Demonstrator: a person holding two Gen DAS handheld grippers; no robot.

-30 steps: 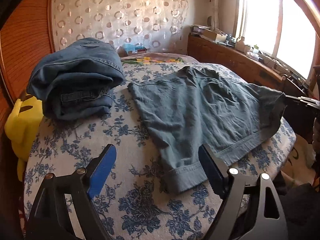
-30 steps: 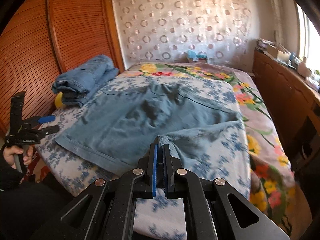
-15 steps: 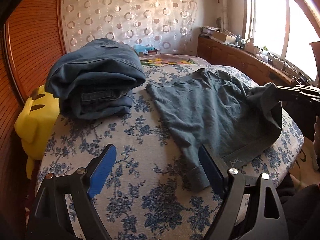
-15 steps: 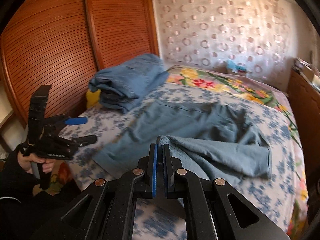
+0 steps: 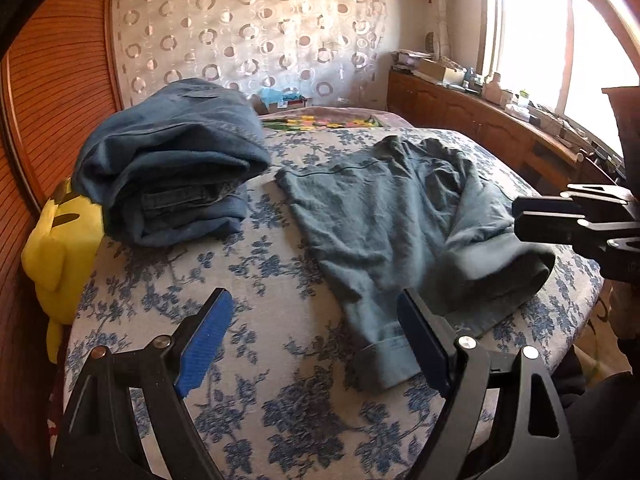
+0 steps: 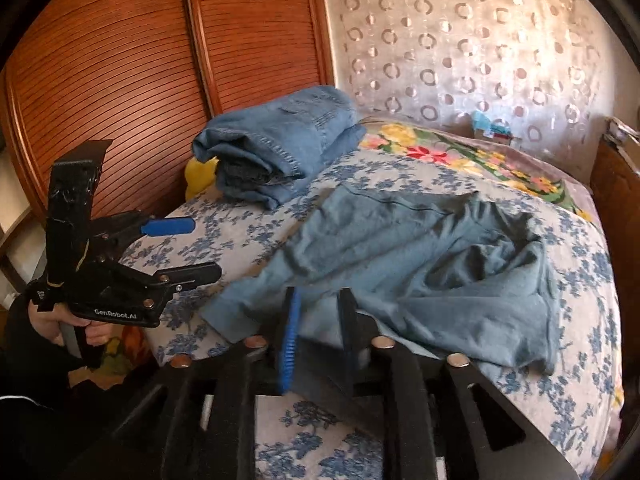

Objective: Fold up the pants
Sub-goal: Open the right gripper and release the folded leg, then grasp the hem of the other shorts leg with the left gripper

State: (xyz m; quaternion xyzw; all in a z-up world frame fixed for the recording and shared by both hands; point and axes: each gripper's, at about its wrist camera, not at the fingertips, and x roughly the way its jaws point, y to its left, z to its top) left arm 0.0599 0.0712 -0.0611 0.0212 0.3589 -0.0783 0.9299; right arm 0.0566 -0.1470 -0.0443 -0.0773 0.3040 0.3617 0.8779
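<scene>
Grey-blue pants [image 5: 380, 220] [image 6: 420, 264] lie on the blue-flowered bed cover [image 5: 240, 280], one leg folded over onto the other. My right gripper [image 6: 318, 308] is at the near edge of the folded leg; its jaws are opening, with the leg's cloth still lying between them and the pads apart from it. It shows at the right edge of the left wrist view [image 5: 518, 216]. My left gripper [image 5: 314, 308] [image 6: 200, 248] hovers open over the bed's corner with nothing in it, its right finger beside the cuffed hem [image 5: 384, 360].
A stack of folded blue jeans [image 5: 172, 168] [image 6: 280, 140] sits at the bed's far left. A yellow plush toy [image 5: 60, 248] is wedged between bed and slatted wooden doors [image 6: 120, 80]. A cluttered wooden counter [image 5: 460, 112] runs under the window.
The right gripper carried one pant leg across onto the other, then its jaws parted from shut. The left gripper stayed open and hardly moved.
</scene>
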